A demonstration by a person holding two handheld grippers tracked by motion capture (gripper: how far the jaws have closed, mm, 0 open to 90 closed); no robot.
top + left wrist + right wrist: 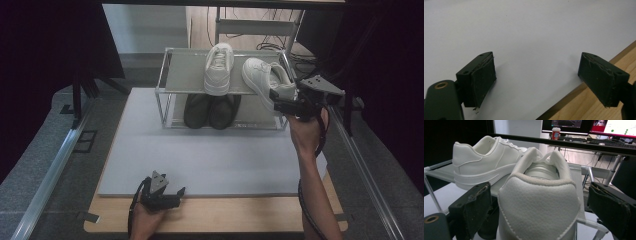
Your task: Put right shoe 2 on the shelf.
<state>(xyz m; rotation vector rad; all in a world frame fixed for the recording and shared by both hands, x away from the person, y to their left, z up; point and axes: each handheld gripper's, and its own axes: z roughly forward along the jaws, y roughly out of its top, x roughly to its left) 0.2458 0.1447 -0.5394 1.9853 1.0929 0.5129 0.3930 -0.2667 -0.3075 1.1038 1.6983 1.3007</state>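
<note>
I am placing the second white sneaker on the rack's top shelf, at upper right of the high view, beside the first white sneaker. My right gripper stands at its heel, the jaws wide apart on both sides, not pressing it. Next I should probably pull back without dragging the shoe. My left gripper rests open and empty at the bottom, over the grey mat on the wooden table. Monitors stand behind.
</note>
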